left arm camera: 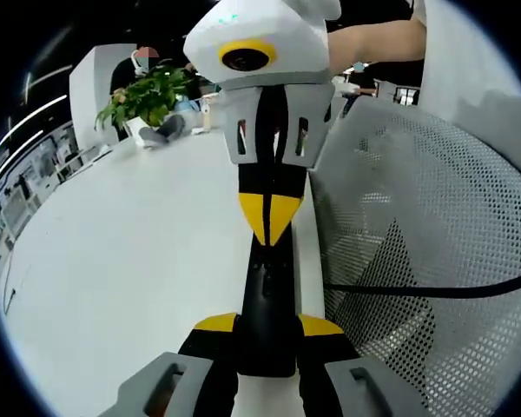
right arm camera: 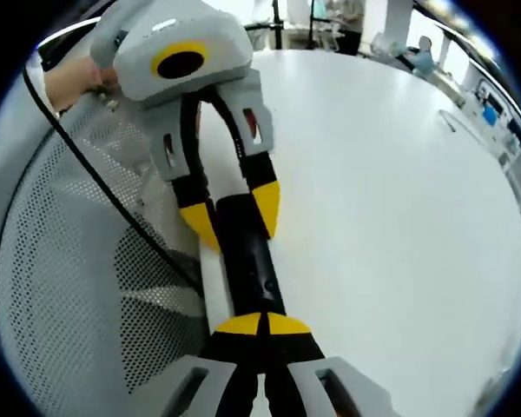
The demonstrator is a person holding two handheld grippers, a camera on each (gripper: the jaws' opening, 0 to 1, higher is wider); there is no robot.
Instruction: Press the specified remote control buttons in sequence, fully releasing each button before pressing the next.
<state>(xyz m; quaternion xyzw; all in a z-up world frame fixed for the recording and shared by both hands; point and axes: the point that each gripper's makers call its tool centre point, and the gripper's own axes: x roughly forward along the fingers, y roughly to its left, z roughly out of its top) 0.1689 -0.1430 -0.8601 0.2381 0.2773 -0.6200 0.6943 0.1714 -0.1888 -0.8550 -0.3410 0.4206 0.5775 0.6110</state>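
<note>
The black remote control [left arm camera: 267, 295] has its near end hidden between the left gripper's fingers [left arm camera: 210, 334], its far end under the right gripper's closed fingers [left arm camera: 272, 213], and its buttons too blurred to tell.

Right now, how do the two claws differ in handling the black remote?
The left gripper has its jaws apart, straddling the remote; the right gripper has them shut together. The left gripper clamps the remote's end; the right gripper rests joined tips on its face. Both have yellow tips.
</note>
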